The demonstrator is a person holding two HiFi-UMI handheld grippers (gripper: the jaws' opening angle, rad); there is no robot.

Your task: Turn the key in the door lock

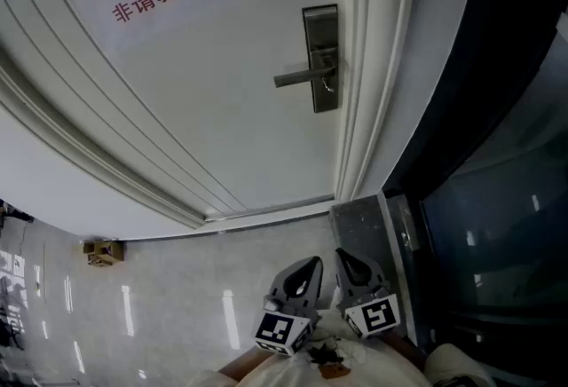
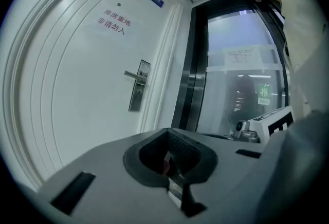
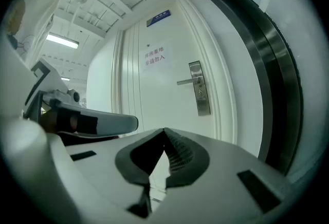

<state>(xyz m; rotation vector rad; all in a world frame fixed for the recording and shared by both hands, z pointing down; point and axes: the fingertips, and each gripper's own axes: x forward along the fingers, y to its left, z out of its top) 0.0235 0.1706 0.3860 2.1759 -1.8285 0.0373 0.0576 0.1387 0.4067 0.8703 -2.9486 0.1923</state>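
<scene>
The door lock sits near the right edge of the white door, plate upright, lever handle pointing left, any key too small to make out, well apart from the left gripper and right gripper, both with jaws closed tip to tip, the right empty.

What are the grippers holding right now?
Nothing, it seems. The left gripper and right gripper are shut; a reddish speck in the left one is unclear.
</scene>
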